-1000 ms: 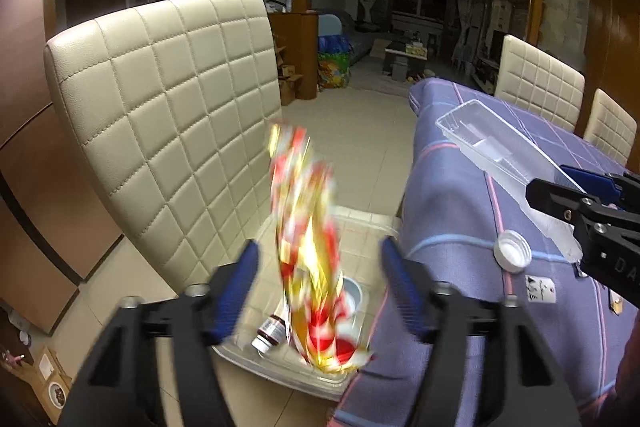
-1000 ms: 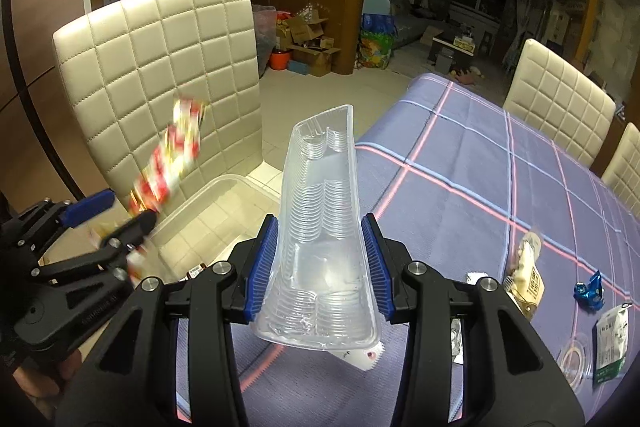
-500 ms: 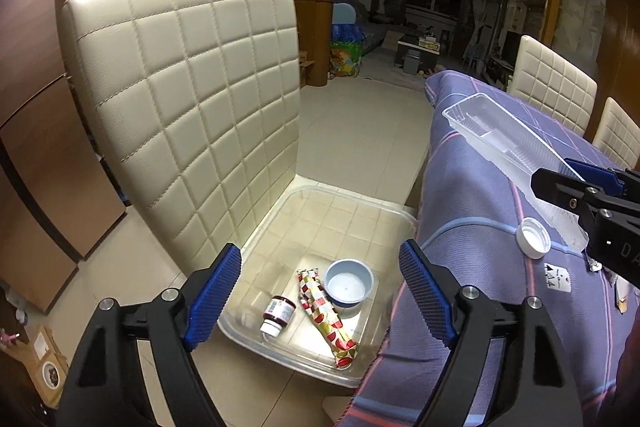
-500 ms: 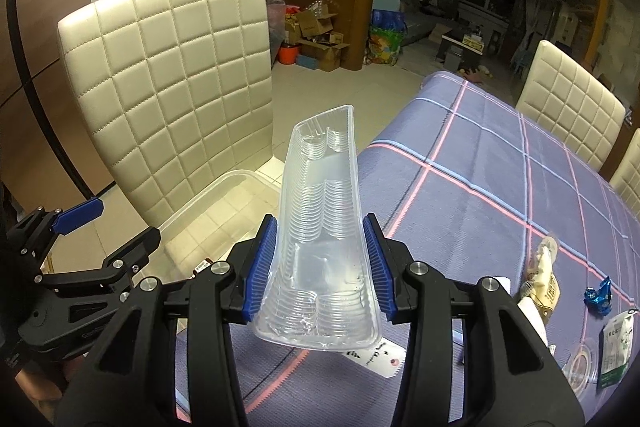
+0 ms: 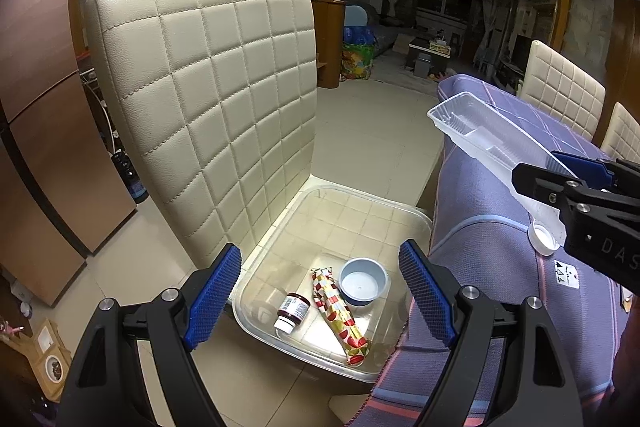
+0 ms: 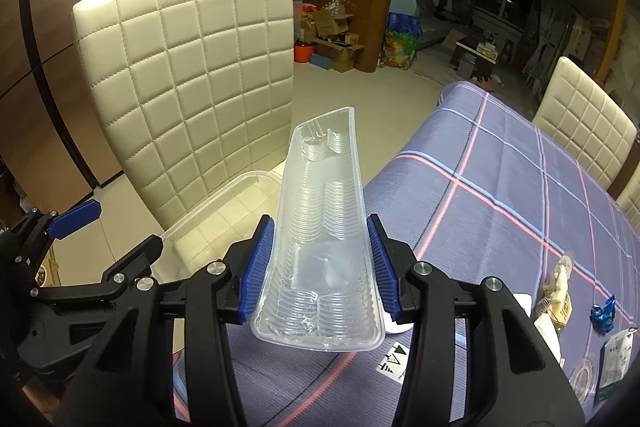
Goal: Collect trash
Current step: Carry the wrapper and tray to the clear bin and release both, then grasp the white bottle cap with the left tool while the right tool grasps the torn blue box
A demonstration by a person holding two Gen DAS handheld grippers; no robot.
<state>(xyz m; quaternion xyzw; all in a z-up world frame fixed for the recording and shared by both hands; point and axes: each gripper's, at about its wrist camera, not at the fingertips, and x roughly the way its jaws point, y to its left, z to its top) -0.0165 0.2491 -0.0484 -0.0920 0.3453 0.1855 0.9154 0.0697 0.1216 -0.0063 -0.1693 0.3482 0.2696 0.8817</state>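
Right claw (image 6: 320, 263), angled downward, grips clear tray (image 6: 324, 227).

We can't read the label on the small dark bottle with a white cap (image 5: 293, 310) in the left wrist view: too small. At right, the black second gripper (image 5: 580, 211) hides the near end of the clear ribbed plastic tray (image 5: 486, 135). In the right wrist view, lower right, the printed packets (image 6: 612, 359) are cut by the frame edge, text unreadable.
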